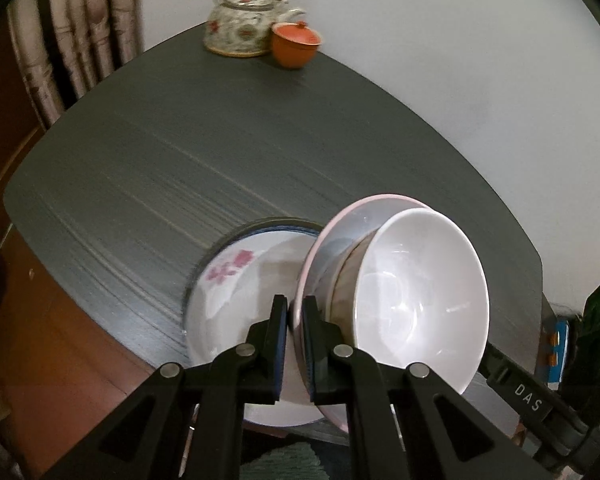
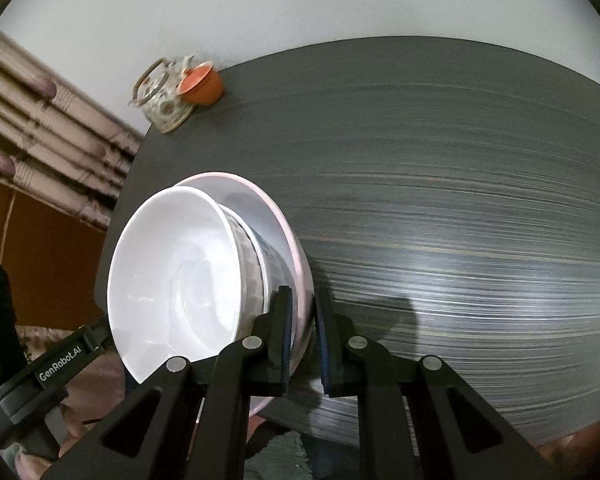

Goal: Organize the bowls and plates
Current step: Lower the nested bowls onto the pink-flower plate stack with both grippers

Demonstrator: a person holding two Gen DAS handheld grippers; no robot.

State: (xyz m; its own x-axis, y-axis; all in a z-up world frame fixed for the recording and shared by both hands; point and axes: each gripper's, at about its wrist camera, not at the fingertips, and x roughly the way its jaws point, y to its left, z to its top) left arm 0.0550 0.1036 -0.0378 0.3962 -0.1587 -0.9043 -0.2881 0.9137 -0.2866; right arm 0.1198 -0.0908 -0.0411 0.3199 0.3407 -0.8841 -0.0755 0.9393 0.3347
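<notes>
Dark table (image 1: pixel 180 152); pink-rimmed plate (image 1: pixel 332 240) carrying white bowl (image 1: pixel 416 292), tilted.

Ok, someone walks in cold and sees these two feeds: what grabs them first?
The white bowl sitting in a pink plate, the plate's rim pinched on opposite sides by the left gripper and the right gripper, just above the dark table. Next, the flowered plate lying on the table to the left of that stack. Last, the teapot and orange cup at the table's far edge.
</notes>
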